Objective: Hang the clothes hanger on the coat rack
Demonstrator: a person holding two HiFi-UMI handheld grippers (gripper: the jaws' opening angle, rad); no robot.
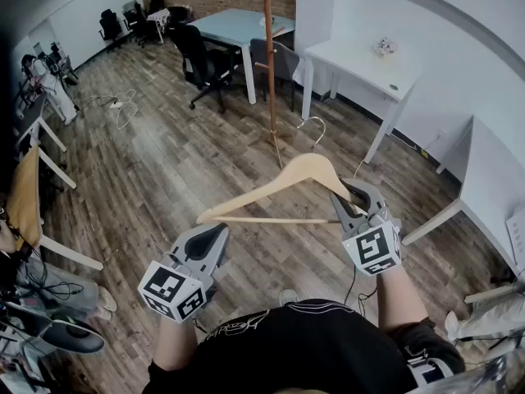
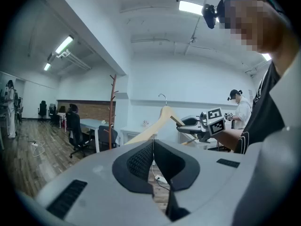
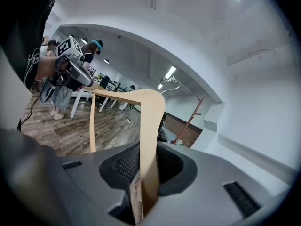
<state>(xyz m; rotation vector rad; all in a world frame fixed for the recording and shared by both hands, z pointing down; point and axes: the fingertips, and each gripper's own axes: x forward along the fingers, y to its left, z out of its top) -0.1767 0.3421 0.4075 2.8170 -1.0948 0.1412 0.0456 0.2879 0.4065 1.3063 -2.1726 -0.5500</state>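
A light wooden clothes hanger (image 1: 287, 179) with a metal hook (image 1: 315, 126) hangs in the air in front of me, hook pointing away. My right gripper (image 1: 349, 199) is shut on the hanger's right arm; in the right gripper view the wood (image 3: 151, 126) runs up between the pads. My left gripper (image 1: 218, 231) sits just below the hanger's left tip, apart from it, jaws together with nothing between them (image 2: 153, 144). The wooden coat rack (image 1: 269, 56) stands ahead across the floor, beyond the hook, and also shows as a coat rack (image 2: 113, 108) in the left gripper view.
A white desk (image 1: 369, 68) stands right of the rack, and a table (image 1: 238, 25) with black office chairs (image 1: 205, 60) stands behind it. More white desks (image 1: 484, 179) line the right wall. Cables (image 1: 123, 105) lie on the wooden floor. Other people stand at the left side.
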